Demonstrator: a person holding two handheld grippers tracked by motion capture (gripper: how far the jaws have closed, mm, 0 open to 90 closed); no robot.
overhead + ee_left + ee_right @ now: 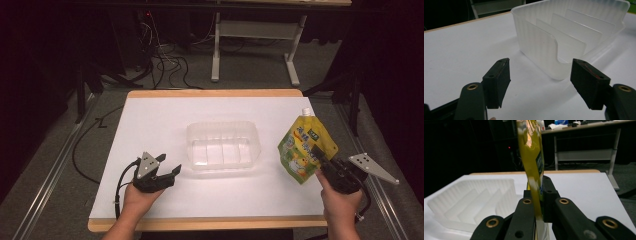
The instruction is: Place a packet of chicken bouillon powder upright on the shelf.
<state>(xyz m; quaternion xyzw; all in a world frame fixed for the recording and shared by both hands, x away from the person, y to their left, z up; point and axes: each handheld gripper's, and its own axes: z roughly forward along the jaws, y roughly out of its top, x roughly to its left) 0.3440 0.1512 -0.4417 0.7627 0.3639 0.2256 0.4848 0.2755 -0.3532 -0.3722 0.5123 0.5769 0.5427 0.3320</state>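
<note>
Pouch (306, 148) hangs upright above the table's (165, 115) right edge, pinched near its lower edge by the right gripper (320, 161), likely so it can slip edge-on between the tray's (223, 145) dividers. Left gripper (169, 170), jaws spread and empty, waits beside the tray, perhaps to steady it. Pouch's lower edge is hidden behind the jaws; its print is too blurred to read

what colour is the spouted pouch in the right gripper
The soft spouted drink pouch is yellow and green with a white cap; the high view shows it best.
</note>
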